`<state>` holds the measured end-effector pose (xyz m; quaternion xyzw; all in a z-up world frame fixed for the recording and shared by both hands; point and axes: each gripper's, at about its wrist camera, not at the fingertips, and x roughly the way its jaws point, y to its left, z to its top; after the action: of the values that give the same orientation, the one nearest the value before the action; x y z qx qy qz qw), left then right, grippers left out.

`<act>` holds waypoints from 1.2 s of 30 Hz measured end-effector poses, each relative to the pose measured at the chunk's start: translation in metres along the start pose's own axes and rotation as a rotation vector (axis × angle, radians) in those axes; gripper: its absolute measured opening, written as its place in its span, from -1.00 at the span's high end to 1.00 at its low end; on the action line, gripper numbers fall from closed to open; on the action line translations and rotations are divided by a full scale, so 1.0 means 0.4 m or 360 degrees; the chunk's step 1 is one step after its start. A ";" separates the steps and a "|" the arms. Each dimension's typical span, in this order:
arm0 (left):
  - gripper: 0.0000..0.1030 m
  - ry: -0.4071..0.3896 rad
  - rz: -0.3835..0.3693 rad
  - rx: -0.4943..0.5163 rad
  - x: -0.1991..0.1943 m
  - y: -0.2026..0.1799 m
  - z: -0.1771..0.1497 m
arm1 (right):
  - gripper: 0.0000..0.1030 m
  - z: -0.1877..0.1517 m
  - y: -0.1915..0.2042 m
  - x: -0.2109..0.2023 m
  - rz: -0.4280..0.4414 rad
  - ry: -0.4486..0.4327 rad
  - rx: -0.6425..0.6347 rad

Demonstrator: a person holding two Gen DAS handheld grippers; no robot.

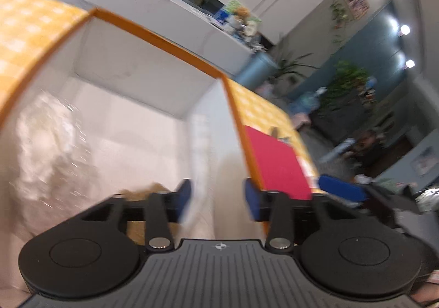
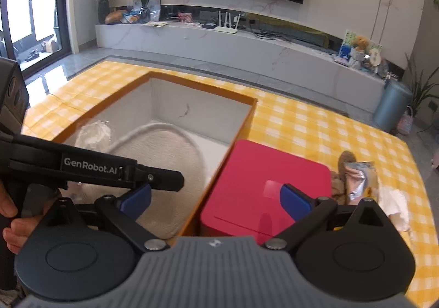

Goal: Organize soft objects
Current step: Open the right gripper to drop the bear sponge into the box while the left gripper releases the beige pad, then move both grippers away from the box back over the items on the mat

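Yellow-and-white checked cloth covers the table (image 2: 301, 126), which carries every item listed.

Open box (image 2: 203, 83), orange rim, pale grey-white inside: stands on the cloth toward the table's left side, its far wall near the far edge.

Cream padded mat (image 2: 164, 159), oval, with a raised corded border: lies flat on the box floor and fills most of it.

Crinkled clear plastic bag (image 2: 93, 132) with something white inside: in the box's far-left corner, beside the mat's edge. In the left wrist view it (image 1: 46, 143) is blurred.

Pink-red flat case (image 2: 263, 179): outside the box, touching or just beside its right wall, toward the near edge of the table.

Small heap right of the case, near the table's right edge: brown soft piece (image 2: 346, 161), silvery foil packet (image 2: 359, 180), white crumpled cloth (image 2: 395, 206). How they overlap is unclear.

Left gripper (image 1: 218, 199): held over the box interior, pointing down into it, blue pads apart. A pale blurred strip shows between them; I cannot tell whether the pads touch it. In the right wrist view its black arm (image 2: 96, 170) crosses above the mat, with a hand (image 2: 11, 214) at the left border.

Right gripper (image 2: 215, 202): blue pads wide apart, nothing between them, hanging over the box's right wall and the pink-red case.
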<state>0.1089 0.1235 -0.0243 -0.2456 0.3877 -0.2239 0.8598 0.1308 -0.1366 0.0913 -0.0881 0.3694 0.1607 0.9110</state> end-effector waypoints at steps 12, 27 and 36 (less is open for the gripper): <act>-0.56 -0.0209 0.0355 0.0211 -0.085 -0.074 -0.024 | -0.91 -0.003 -0.010 0.001 0.0020 0.0000 0.0032; 1.00 -0.0165 -0.0085 0.0068 -0.031 -0.093 -0.019 | -0.91 -0.005 0.002 0.009 -0.0021 0.0003 -0.0025; 0.80 -0.0137 -0.0251 -0.0010 -0.015 -0.078 -0.012 | -0.91 -0.006 -0.022 0.004 -0.0046 -0.0009 0.0036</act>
<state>0.0955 0.1014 -0.0052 -0.2873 0.3307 -0.2789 0.8546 0.1334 -0.1452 0.0890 -0.0828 0.3672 0.1437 0.9152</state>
